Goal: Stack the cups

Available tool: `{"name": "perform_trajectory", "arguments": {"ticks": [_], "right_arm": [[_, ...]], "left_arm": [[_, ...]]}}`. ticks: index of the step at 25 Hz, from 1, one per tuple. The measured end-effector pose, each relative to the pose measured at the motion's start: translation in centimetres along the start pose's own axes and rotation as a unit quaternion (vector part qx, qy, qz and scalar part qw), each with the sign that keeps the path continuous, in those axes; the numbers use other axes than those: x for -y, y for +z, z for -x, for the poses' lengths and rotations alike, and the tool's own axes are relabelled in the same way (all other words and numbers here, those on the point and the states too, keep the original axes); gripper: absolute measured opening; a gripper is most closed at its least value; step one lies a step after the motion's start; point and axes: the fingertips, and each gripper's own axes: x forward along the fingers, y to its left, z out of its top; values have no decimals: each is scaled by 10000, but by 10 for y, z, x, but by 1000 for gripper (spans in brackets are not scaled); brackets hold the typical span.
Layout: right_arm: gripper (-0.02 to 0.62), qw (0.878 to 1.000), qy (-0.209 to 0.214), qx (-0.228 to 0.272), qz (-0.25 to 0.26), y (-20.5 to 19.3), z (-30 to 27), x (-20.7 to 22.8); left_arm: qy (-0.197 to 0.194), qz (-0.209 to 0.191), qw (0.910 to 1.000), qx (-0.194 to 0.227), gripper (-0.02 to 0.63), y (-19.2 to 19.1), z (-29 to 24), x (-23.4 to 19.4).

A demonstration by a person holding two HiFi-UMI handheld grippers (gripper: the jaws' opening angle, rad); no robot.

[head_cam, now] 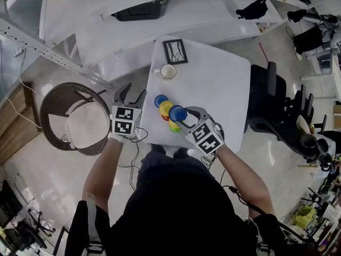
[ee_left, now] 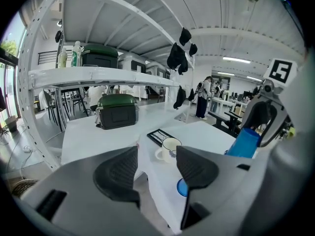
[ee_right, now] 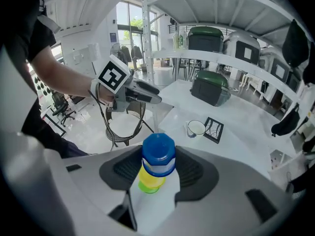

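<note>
**Blue cup poised over the pile**

The right claw (head_cam: 183, 119) grips a blue cup (ee_right: 158, 154) by its sides. Both pads press on it, mouth down and closed base up, with its long axis near upright. The cup is clear of the desk (head_cam: 224, 89).

The coming move turns on what lies straight beneath. In the right gripper view a yellow-and-green pile (ee_right: 149, 179) shows directly under the held cup's rim, yellow above and green at its foot. It sits a shade toward the person, so the cup looks nearly lined up, with a gap left to close. I judge that a small correction and a straight descent would seat it. The right hand is plainly the nearer one.

The left claw (head_cam: 128, 96) hangs with its jaws apart and nothing between them, off the desk's left edge and apart from the cups.

The head view adds the spread of the group, which the right gripper view hides behind the held cup:
- a loose blue cup (head_cam: 161, 101) farthest out
- a yellow cup (head_cam: 166, 109) next to it
- a red cup (head_cam: 165, 117) beside the pile (head_cam: 175, 127)

The left gripper view gives the side-on look: the held cup (ee_left: 244, 142) is raised off the desk. A white mug (ee_left: 170, 148) stands far off, seen through that claw's gap.
</note>
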Motion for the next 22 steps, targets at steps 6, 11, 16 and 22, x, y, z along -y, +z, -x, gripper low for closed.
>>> {"name": "perform_trajectory", "arguments": {"ticks": [6, 11, 16, 22], "right_arm": [[209, 9999, 10, -104, -18, 4, -1, -6], [209, 9998, -5, -158, 117, 8, -4, -11], [209, 9998, 10, -183, 116, 8, -7, -11], [213, 9999, 3, -152, 39, 5, -11, -10]], "left_arm": [[-51, 30, 10000, 79, 244, 1, 1, -4], [-69, 42, 10000, 43, 244, -3, -1, -6], [-112, 62, 9999, 64, 244, -3, -3, -5], [-85, 80, 9999, 10, 244, -8, -2, -8]]}}
